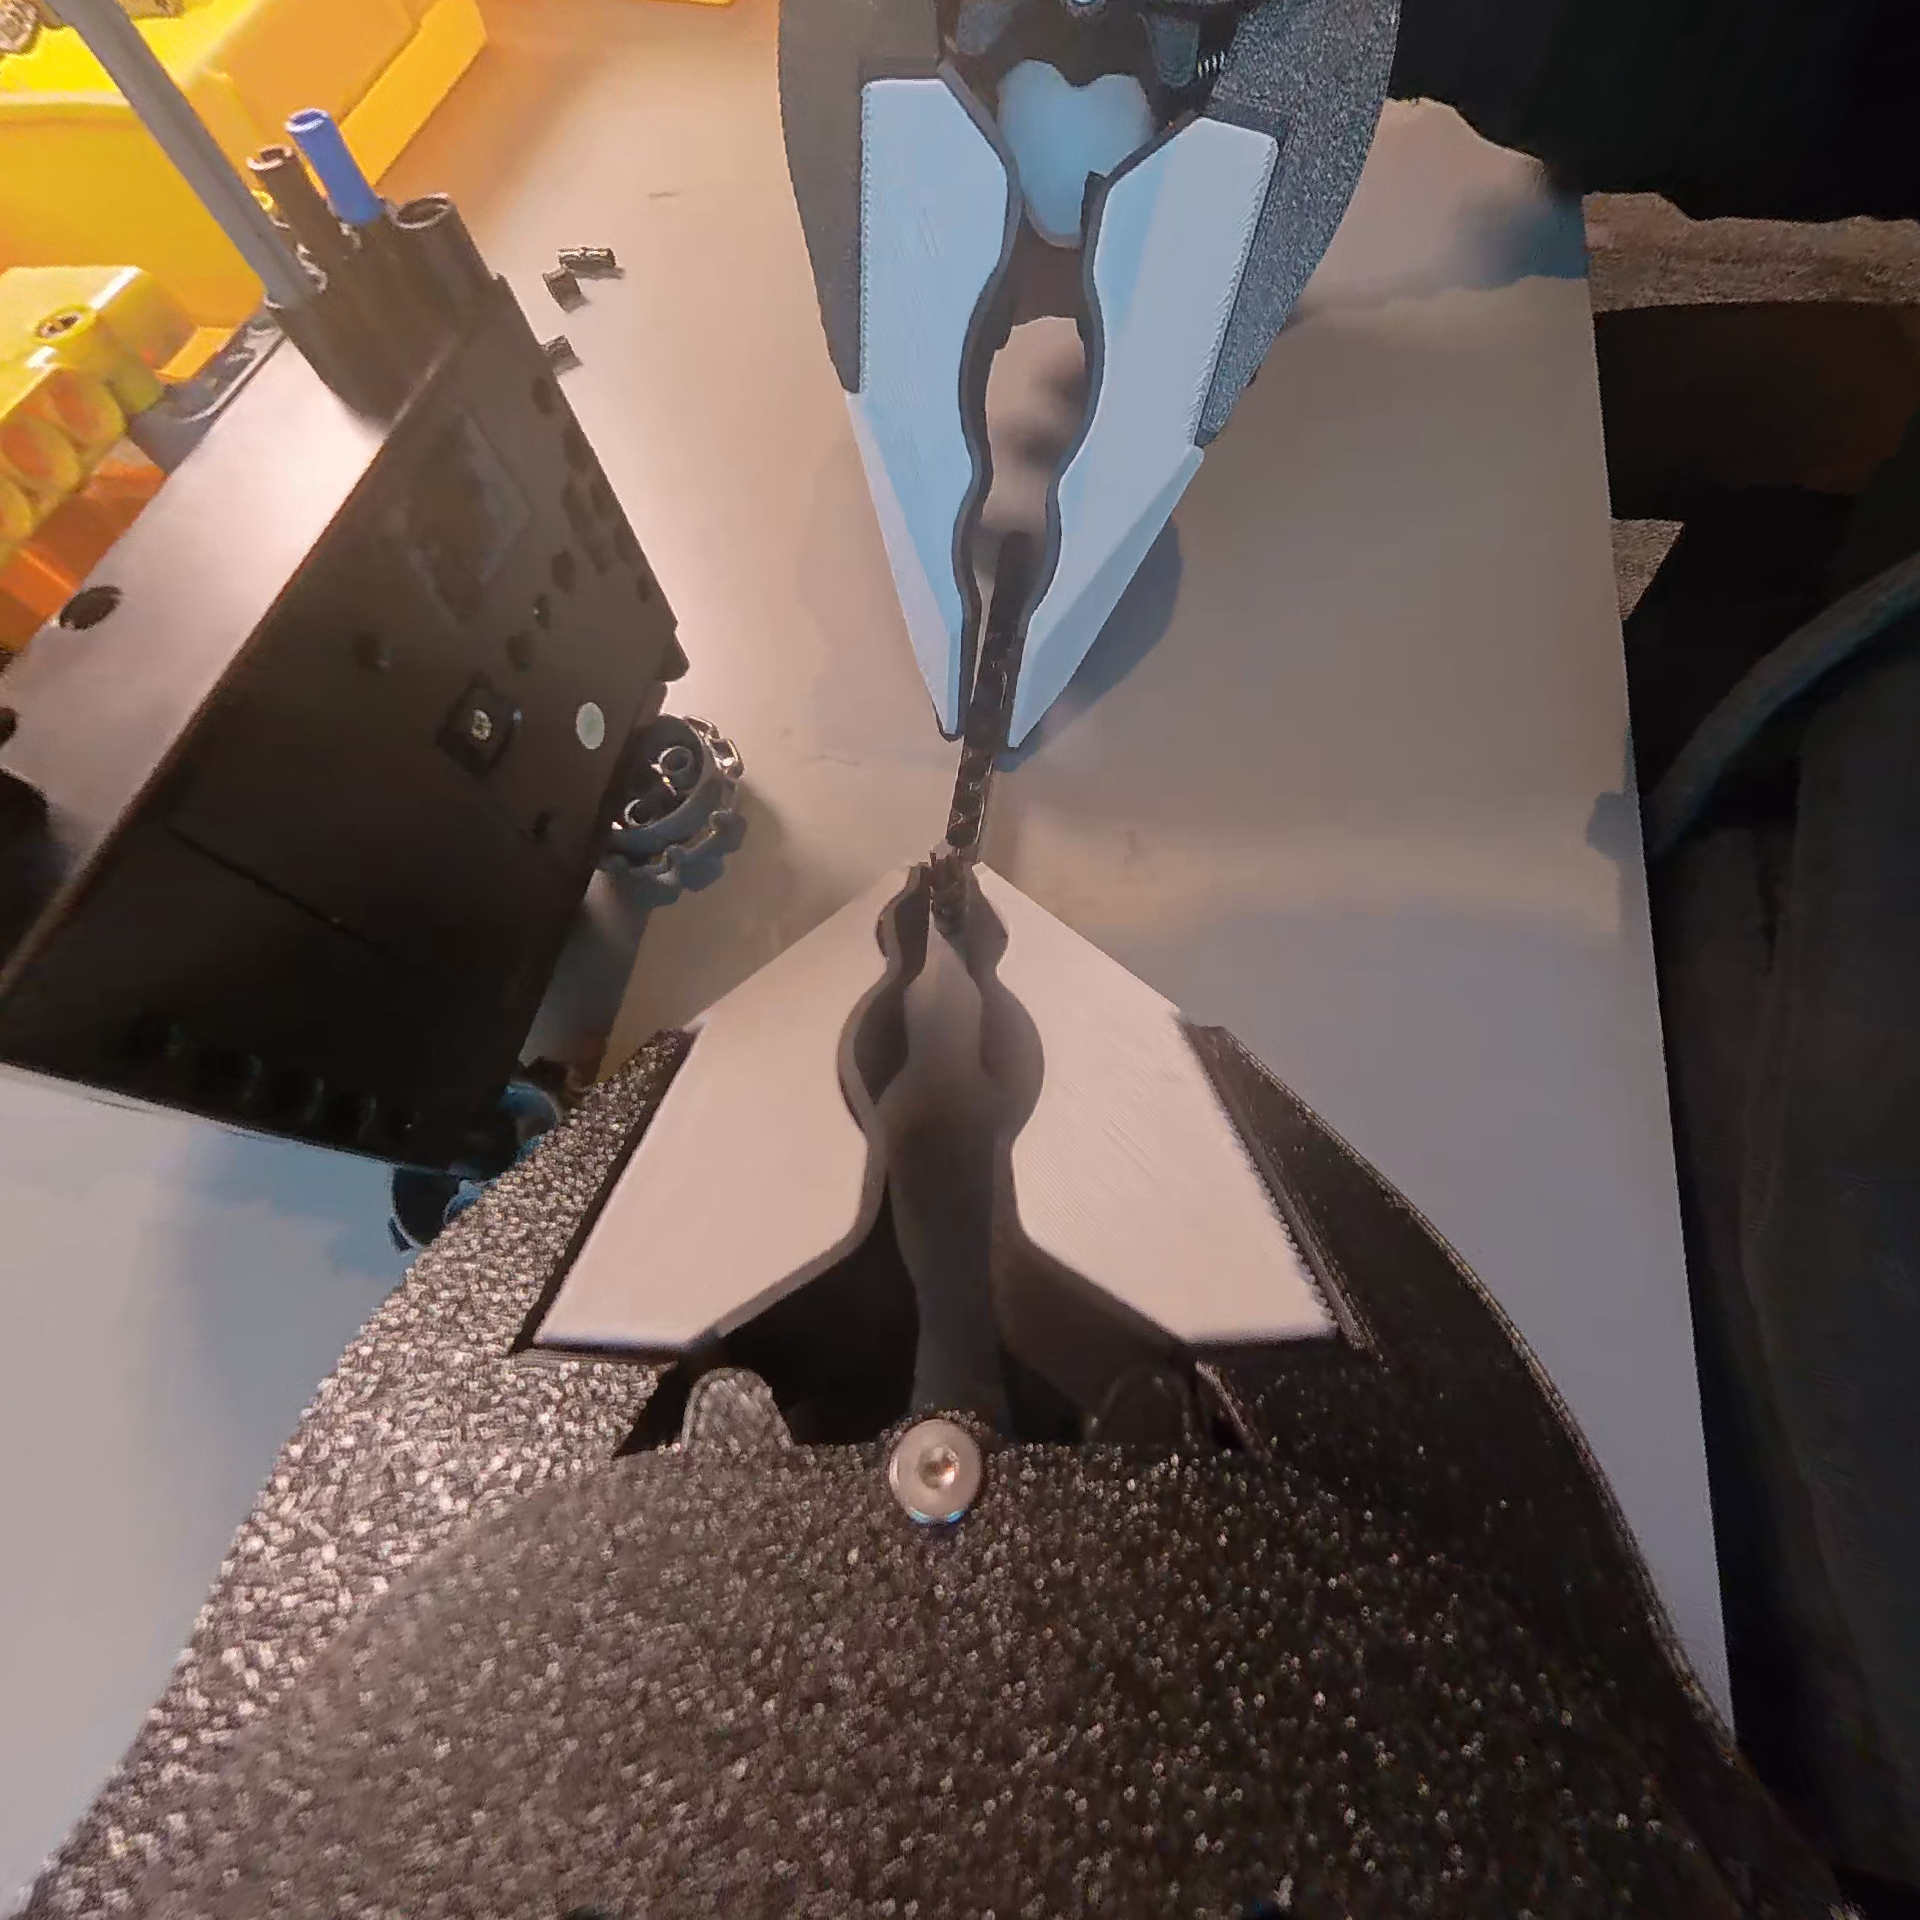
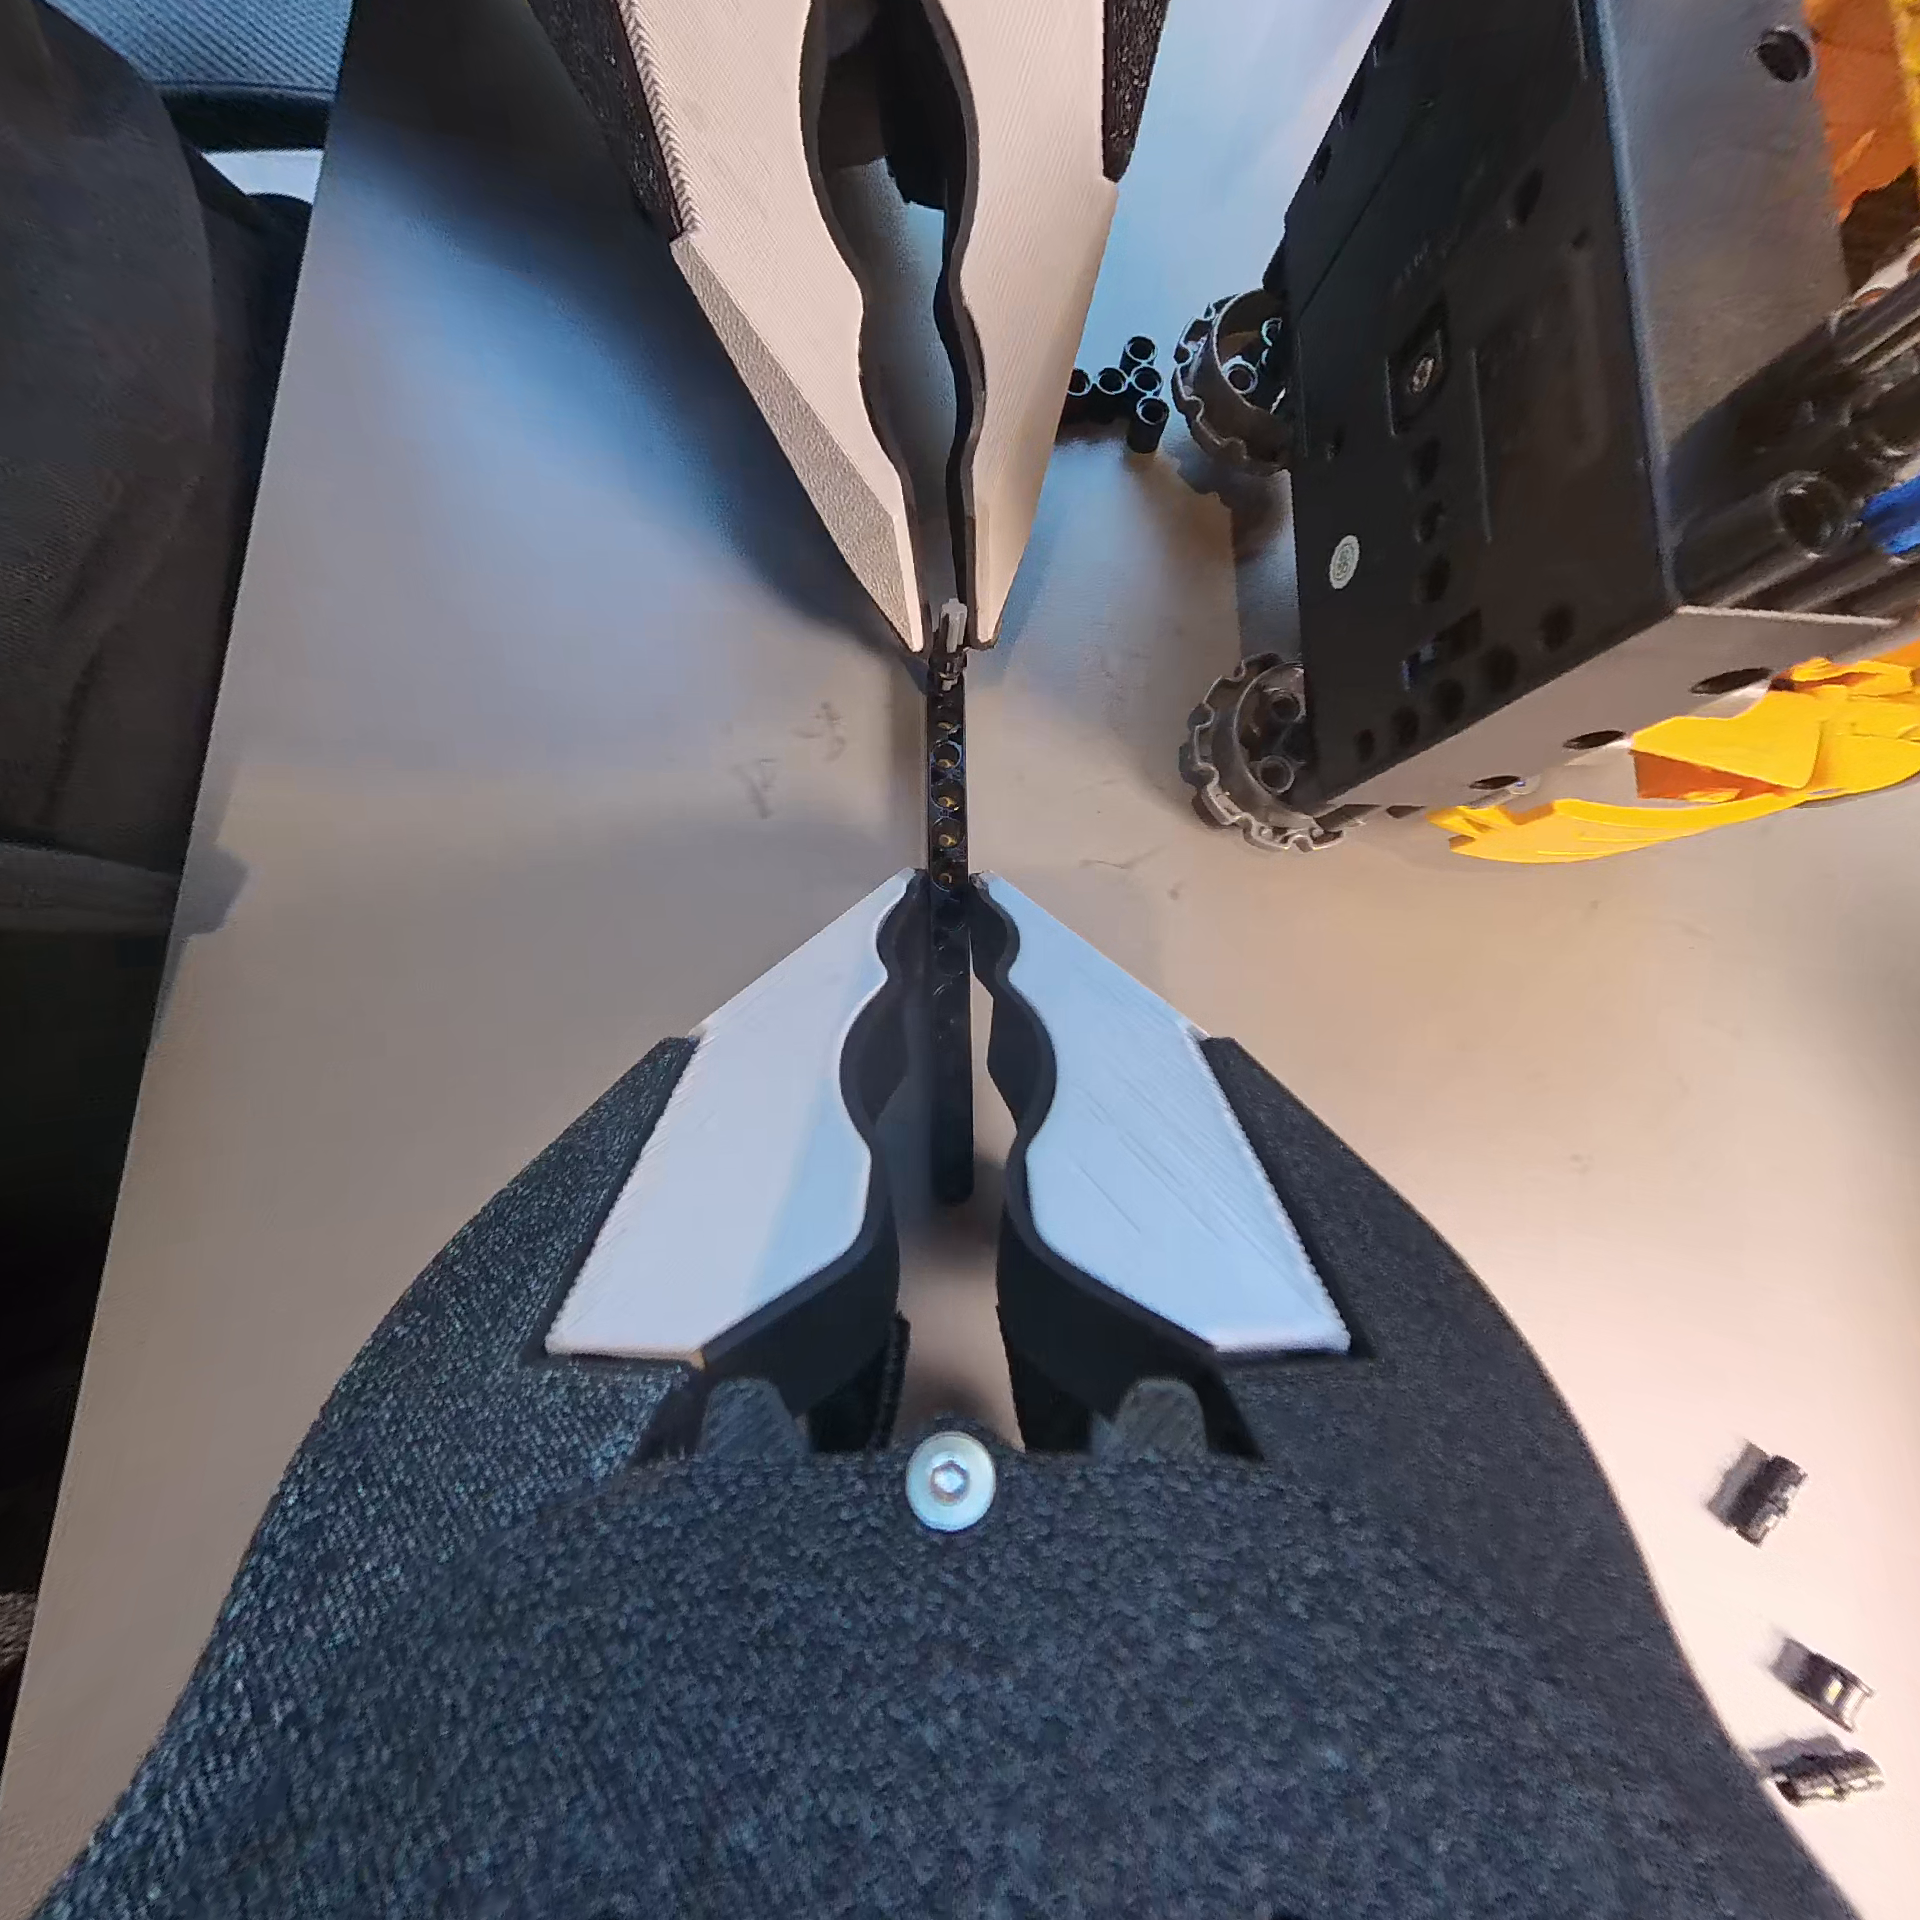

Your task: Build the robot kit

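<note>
Right gripper (image 2: 943,883) clamping black perforated beam (image 2: 945,790); left gripper (image 1: 948,878) pinching small pale pin (image 2: 950,631) at beam's far end, above grey table (image 2: 520,675), near black block (image 2: 1507,416).

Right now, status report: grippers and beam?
Left gripper shut on black perforated beam. Right gripper shut on it too. Nothing between.

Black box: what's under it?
Under the black box two toothed dark wheels poke out, on the grey table. Its underside and any mounting are hidden.
</note>
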